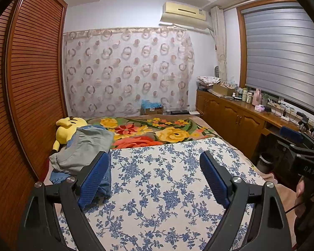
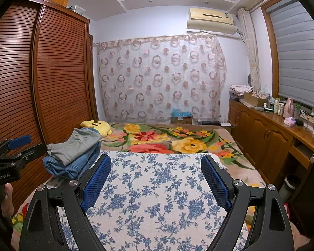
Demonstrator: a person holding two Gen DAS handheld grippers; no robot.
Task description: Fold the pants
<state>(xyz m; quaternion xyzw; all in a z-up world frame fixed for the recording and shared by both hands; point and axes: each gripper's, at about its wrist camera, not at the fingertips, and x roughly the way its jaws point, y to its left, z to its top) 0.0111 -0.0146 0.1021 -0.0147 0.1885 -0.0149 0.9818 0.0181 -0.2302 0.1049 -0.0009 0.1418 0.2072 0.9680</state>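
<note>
A pile of clothes lies at the left edge of the bed: grey pants [image 1: 88, 148] [image 2: 77, 146] on top of folded blue jeans [image 1: 103, 179] [image 2: 73, 164]. My left gripper [image 1: 155, 159] is open and empty above the blue-flowered white cloth [image 1: 167, 188], its left finger just in front of the pile. My right gripper [image 2: 156, 162] is open and empty above the same cloth [image 2: 157, 188], with the pile to its left. The left gripper also shows at the left edge of the right wrist view [image 2: 18, 144]. The right gripper shows at the right edge of the left wrist view [image 1: 293, 140].
A yellow plush toy [image 1: 68, 129] lies behind the pile. A bright floral blanket [image 2: 173, 140] covers the far bed. A louvred wooden wardrobe [image 1: 27, 83] stands on the left, a wooden cabinet with bottles [image 2: 272, 125] on the right, and a small bin [image 2: 290, 185] beside the bed.
</note>
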